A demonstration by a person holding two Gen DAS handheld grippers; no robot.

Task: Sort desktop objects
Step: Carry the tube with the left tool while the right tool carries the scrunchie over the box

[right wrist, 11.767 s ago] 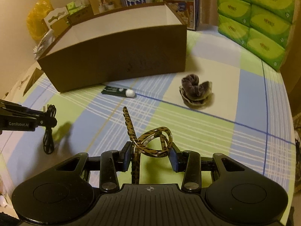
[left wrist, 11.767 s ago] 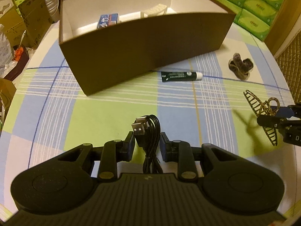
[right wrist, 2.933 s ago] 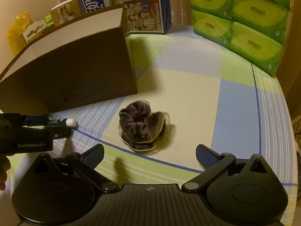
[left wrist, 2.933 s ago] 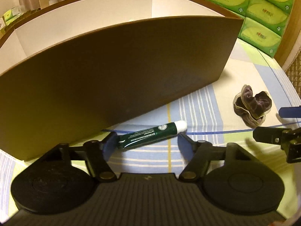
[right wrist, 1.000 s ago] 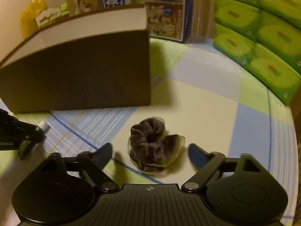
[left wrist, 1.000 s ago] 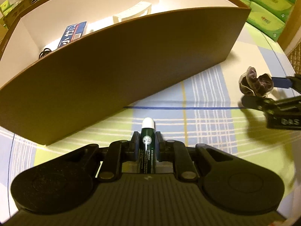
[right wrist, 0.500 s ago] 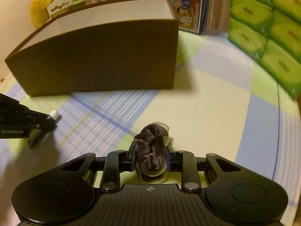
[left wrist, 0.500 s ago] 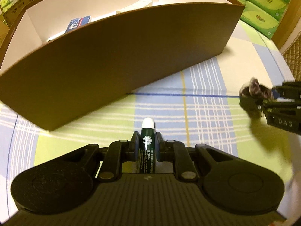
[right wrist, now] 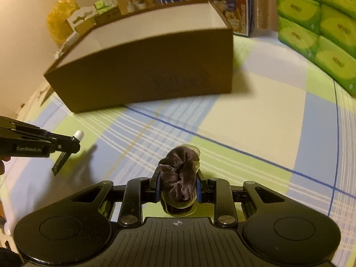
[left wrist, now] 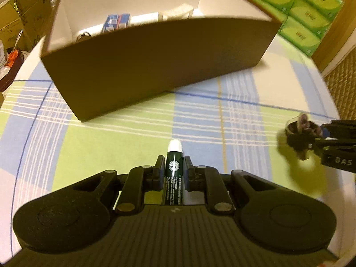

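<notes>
Left tongs [left wrist: 174,169] pinch a dark green tube [left wrist: 174,171]; right tongs [right wrist: 178,187] squeeze a brown velvet scrunchie [right wrist: 179,173], both above the checked counter [left wrist: 111,133]. Carry each over the brown box [left wrist: 155,62] rim before letting go, 1 at a time.

At the left edge of the right wrist view, the left gripper [right wrist: 75,143] is showing "GenRobot.AI" on its side. At the right edge of the left wrist view, the right gripper [left wrist: 299,138] is showing "DAS". The tube [left wrist: 174,171] print is reading too small.

Dark green tube [left wrist: 174,171], white-capped, lifted; brown scrunchie [right wrist: 179,180] bunched, lifted.
</notes>
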